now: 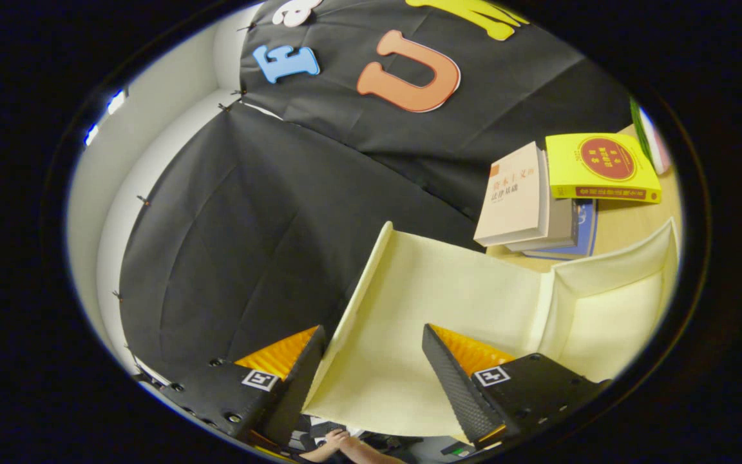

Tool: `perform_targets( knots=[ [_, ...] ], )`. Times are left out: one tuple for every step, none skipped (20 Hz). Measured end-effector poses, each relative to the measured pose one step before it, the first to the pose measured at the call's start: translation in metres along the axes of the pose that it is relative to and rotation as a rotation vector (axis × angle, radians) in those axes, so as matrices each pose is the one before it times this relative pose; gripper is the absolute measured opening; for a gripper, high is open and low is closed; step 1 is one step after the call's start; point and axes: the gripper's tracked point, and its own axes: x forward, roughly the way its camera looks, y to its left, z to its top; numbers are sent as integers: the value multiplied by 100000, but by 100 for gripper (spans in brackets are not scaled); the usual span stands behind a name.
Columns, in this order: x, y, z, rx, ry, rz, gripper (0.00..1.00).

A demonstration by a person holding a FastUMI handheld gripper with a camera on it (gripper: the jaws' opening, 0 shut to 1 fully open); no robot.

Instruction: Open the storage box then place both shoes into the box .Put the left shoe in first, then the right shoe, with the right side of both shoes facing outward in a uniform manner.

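Between the fingers: cream lid (409, 309) of the storage box (609, 309), raised, its edge just inside the left finger
Gripper (371, 374): spread wide; clasping nothing
Beyond the box: stacked books (538, 200) on a wooden table (622, 225); yellow book (603, 167) on top

Cream-covered paperback book (518, 193): vertical Chinese title, characters too small to read surely. Yellow hardback book (603, 169): red round seal with Chinese characters, illegible. Gripper (371, 380) finger blocks: square black-white coded markers.
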Motion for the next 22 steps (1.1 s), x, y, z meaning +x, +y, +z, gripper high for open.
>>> perform_targets(
  knots=[
    [66, -206, -15, -322, -201, -438, 94],
    [-248, -228, 136, -404, -486, -656, 95],
    [-446, -355, 34, -378, -558, -411, 95],
    [-574, -183, 215, -520, -896, 94, 95],
    [-733, -481, 113, -639, -546, -1651, 95],
    [-793, -688, 279, -1296, -1115, -1738, 95],
    [-987, -595, 201, -1609, -846, -2240, 95],
    [-977, -673, 191, -2349, -866, -2348, 95],
    [-1159, -839, 136, -2516, -863, -2589, 95],
    [-1131, -968, 111, -2635, -705, -2892, 95],
    [-1260, -1211, 17, -3483, -641, -3763, 95],
    [-1273, -1242, 135, -3542, -1338, -3641, 95],
    [-1303, -1096, 134, -3271, -1028, -3010, 95],
    [-1463, -1151, -51, -2747, -466, -2688, 95],
    [-1486, -793, -114, -2571, -1428, -1123, 95],
    [-1434, -824, -68, -2453, -1029, -1537, 95],
    [-1383, -1373, -508, -2096, -469, -3150, 95],
    [-1369, -1178, -514, -1780, -594, -1998, 95],
    [-1297, -1290, -535, -2180, -102, -2764, 95],
    [-1276, -1674, -637, -2254, -35, -3793, 95],
    [-1246, -1677, -434, -2432, -879, -3616, 94],
    [-1126, -1597, -440, -1994, -1096, -3346, 95]
  ],
)
